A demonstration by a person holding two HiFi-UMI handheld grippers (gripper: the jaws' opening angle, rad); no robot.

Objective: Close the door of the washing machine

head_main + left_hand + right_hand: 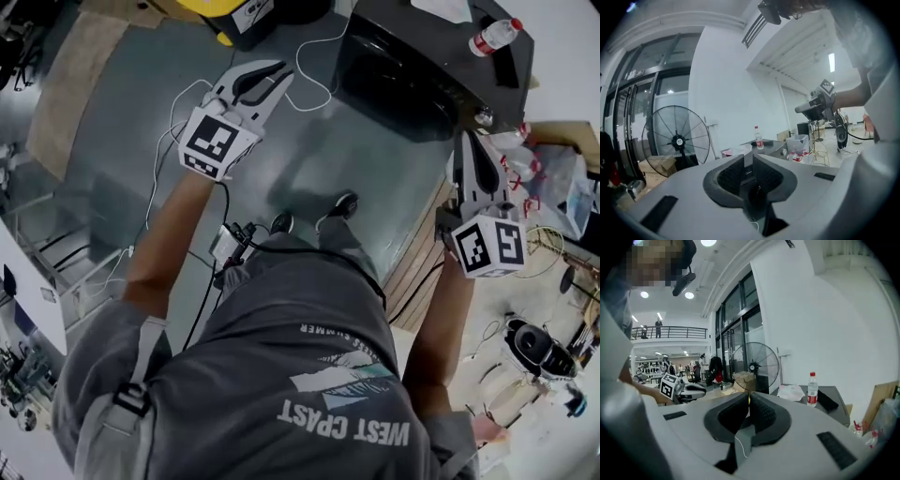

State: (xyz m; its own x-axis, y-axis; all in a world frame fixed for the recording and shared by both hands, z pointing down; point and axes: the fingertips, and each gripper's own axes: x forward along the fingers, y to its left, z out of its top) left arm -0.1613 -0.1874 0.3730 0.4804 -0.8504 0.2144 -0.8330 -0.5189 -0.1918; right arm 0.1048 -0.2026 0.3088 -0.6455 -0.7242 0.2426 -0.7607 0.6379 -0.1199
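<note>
Grey, glossy floor (309,159) fills the head view, crossed by white cables (314,89), with pale wooden boards (417,253) at its right side. At the far edge stands the washing machine (422,66), a dark, boxy unit with a shiny black front and a flat dark top. On that top stand a clear water bottle with a red cap (494,36), a crumpled white sheet (791,392) and a flat black thing. From so steep an angle the front is foreshortened, and I cannot tell whether its door stands open or closed.

The left gripper (279,73) is held out over the floor, well to the left of the machine and apart from it. Its own view shows the ribbed pads parted by a narrow gap with nothing between them, and the machine's front shows through that gap. The right gripper (466,139) hangs just beside the machine's near right corner. Its jaws are pressed together at the tips, clenched on nothing.

A large floor fan (677,140) stands by the glass doors behind the machine. To the machine's right lies a clear plastic bag of bottles (553,183).
</note>
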